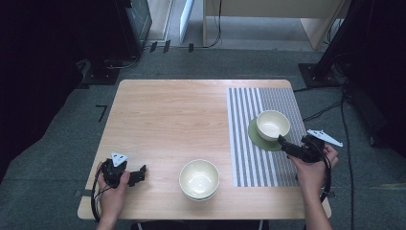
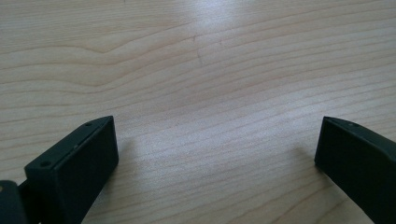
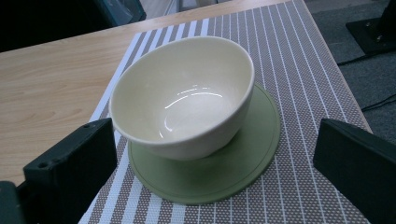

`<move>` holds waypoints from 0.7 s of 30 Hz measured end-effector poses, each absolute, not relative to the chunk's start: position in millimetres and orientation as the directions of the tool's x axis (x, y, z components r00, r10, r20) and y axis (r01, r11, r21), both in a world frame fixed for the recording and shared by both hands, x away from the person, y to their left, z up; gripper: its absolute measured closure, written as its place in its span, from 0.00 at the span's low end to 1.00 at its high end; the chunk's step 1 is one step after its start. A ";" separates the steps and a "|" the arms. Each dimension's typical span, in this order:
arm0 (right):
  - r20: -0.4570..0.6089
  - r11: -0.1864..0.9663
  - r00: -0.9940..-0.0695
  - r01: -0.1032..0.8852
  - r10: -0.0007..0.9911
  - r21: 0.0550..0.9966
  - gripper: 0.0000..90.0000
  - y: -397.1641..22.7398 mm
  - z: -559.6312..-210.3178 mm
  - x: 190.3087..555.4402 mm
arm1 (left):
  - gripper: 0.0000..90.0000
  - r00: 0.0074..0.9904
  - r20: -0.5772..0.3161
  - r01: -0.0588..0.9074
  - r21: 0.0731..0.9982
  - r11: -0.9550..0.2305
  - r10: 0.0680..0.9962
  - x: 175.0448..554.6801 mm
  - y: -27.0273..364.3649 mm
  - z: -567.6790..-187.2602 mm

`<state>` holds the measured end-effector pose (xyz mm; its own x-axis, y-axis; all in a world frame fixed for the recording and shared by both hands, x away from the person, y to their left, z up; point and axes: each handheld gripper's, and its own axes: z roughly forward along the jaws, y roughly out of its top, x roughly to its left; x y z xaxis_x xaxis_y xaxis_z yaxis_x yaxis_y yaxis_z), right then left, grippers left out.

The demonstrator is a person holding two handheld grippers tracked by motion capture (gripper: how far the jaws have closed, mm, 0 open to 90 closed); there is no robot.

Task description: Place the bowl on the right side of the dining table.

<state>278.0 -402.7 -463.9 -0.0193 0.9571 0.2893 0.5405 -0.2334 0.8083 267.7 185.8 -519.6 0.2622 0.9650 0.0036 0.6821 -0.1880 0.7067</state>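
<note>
Black jaws of the right gripper (image 3: 215,163) stood spread wide before a cream bowl (image 3: 183,95) on its green saucer (image 3: 252,158). From above, a second bowl (image 1: 199,179) sat on the worktop (image 1: 163,115) near the left gripper (image 1: 136,175), likewise spread, over bare wood.

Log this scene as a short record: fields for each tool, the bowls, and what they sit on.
right tool: open, jaws aimed at the bowl on the coaster, not touching it
left tool: open, over bare table, holding nothing
bowl on the coaster: cream, empty, upright
coaster: green, round, on striped placemat
second bowl: cream, empty, near front edge
</note>
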 end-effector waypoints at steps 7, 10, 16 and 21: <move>0.289 -0.232 -0.025 0.533 0.957 0.814 0.00 -404.7 -468.1 268.1 | 0.00 0.262 0.004 0.682 0.707 -0.188 0.965 267.7 185.8 -519.6; 0.287 -0.231 -0.026 0.526 0.958 0.819 0.00 -406.4 -471.5 263.3 | 0.00 0.262 0.004 0.682 0.707 -0.188 0.965 267.7 185.8 -519.6; 0.284 -0.227 -0.029 0.523 0.958 0.821 0.00 -408.4 -478.8 253.9 | 0.00 0.262 0.003 0.682 0.707 -0.188 0.965 267.7 185.8 -519.6; 0.278 -0.223 -0.030 0.518 0.960 0.826 0.00 -409.6 -482.6 246.4 | 0.00 0.262 0.004 0.682 0.706 -0.188 0.965 267.7 185.8 -519.6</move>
<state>246.4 -409.6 -482.6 -0.0295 0.9602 0.2777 0.5183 -0.2229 0.8257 267.7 185.8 -519.6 0.2624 0.9650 0.0039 0.6822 -0.1884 0.7065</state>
